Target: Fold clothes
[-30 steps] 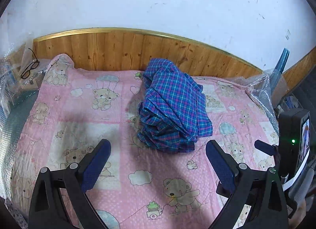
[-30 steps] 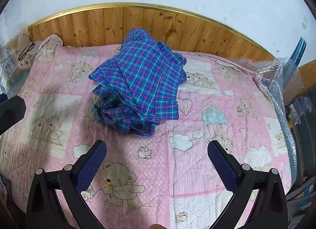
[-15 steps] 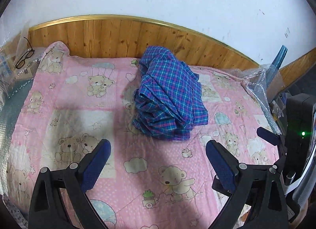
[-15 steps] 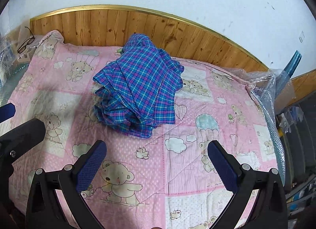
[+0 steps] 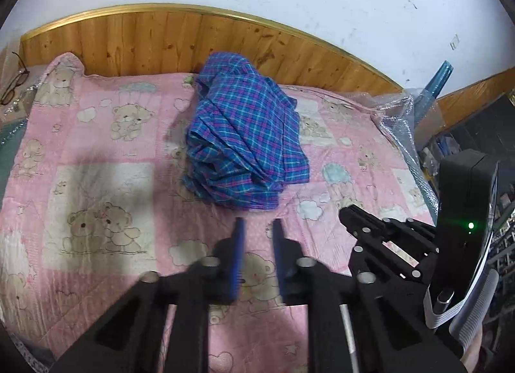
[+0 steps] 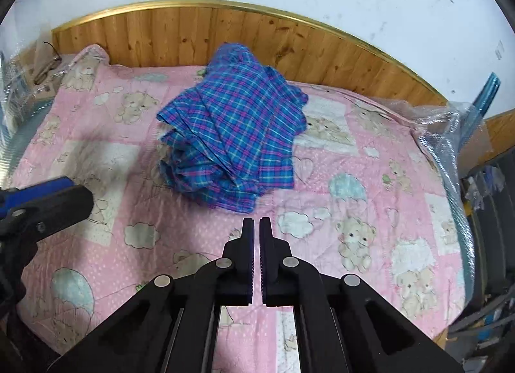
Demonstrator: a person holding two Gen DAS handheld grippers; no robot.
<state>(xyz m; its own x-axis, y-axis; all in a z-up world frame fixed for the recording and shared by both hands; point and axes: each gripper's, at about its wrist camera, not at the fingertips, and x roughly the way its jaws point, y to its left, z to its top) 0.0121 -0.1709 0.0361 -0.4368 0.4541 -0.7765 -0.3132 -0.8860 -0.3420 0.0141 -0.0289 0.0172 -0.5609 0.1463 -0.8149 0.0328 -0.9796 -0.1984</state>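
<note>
Presently both tools hang over the near part of the bed [image 6: 370, 180], holding nothing: the right hand-held gripper [image 6: 256, 228] has its fingers all but together, the left hand-held gripper [image 5: 256, 228] a narrow gap, blurred. Risk: a pinch at the bundle's near edge would likely catch several layers and drag it whole. The shirt [image 6: 235, 138] lies crumpled beyond both, mid-bed, short of the headboard [image 6: 193, 35].
</note>
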